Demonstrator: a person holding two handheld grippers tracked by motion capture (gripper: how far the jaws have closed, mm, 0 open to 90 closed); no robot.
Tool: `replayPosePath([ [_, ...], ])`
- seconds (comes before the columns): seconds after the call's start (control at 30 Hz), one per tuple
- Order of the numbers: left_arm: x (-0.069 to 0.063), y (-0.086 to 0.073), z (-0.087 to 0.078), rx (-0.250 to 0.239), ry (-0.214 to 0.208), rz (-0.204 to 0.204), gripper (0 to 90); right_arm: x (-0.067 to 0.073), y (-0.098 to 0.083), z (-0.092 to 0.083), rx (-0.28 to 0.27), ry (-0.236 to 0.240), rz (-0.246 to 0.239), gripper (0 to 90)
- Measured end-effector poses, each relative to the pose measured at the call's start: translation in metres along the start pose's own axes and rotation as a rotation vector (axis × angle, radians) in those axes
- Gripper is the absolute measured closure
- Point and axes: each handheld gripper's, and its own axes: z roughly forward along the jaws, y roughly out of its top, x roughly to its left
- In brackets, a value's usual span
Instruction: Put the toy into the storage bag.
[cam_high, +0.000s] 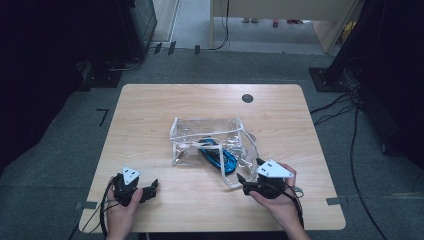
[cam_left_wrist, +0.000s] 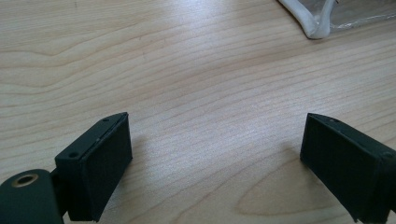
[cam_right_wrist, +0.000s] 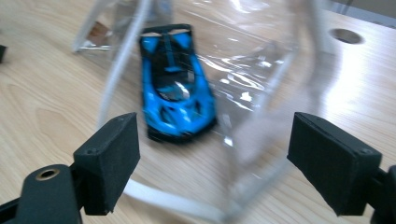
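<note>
Right gripper view: jaws of the right gripper (cam_right_wrist: 212, 163) are spread at lower centre; the blue toy car (cam_right_wrist: 175, 86) could be tipped out if the clear pouch (cam_right_wrist: 261, 70) is snagged.

toy car (cam_right_wrist: 175, 88): 1 | clear pouch (cam_high: 195, 132): 1 | table (cam_high: 150, 110): 1

Tabletop (cam_high: 150, 110): you see pale wood grain with rounded corners, bare along its far and left parts.
Cable hole (cam_high: 247, 98): you find a dark round grommet near the far edge, right of centre.
Floor (cam_high: 60, 145): grey carpet surrounds you on every side of the tabletop.
Floor cables (cam_high: 335, 107): black leads run across the carpet on your right.
Dark stands (cam_high: 135, 25): black equipment looms at the far left and far right.
Tape marks (cam_high: 102, 116): short black strips lie on the carpet at your left.
</note>
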Motion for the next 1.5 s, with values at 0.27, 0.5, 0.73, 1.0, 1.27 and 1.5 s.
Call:
replayPosePath([
  [0.27, 0.000, 0.000, 0.000, 0.000, 0.000, 0.000, 9.1, -0.039, -0.020, -0.023, 0.014, -0.072, 0.067, 16.3],
  [0.5, 0.000, 0.000, 0.000, 0.000, 0.000, 0.000, 9.1, -0.069, -0.040, -0.038, 0.044, -0.125, 0.123, 16.2],
  [0.73, 0.000, 0.000, 0.000, 0.000, 0.000, 0.000, 9.1, -0.098, -0.065, -0.046, 0.105, -0.176, 0.196, 15.9],
  [1.0, 0.000, 0.000, 0.000, 0.000, 0.000, 0.000, 9.1, -0.122, -0.091, -0.054, 0.172, -0.221, 0.265, 15.3],
  [1.27, 0.000, 0.000, 0.000, 0.002, 0.000, 0.001, 9.1, -0.122, -0.098, -0.049, 0.192, -0.250, 0.243, 14.5],
  [1.5, 0.000, 0.000, 0.000, 0.000, 0.000, 0.000, 9.1, -0.122, -0.098, -0.049, 0.195, -0.256, 0.248, 13.2],
])
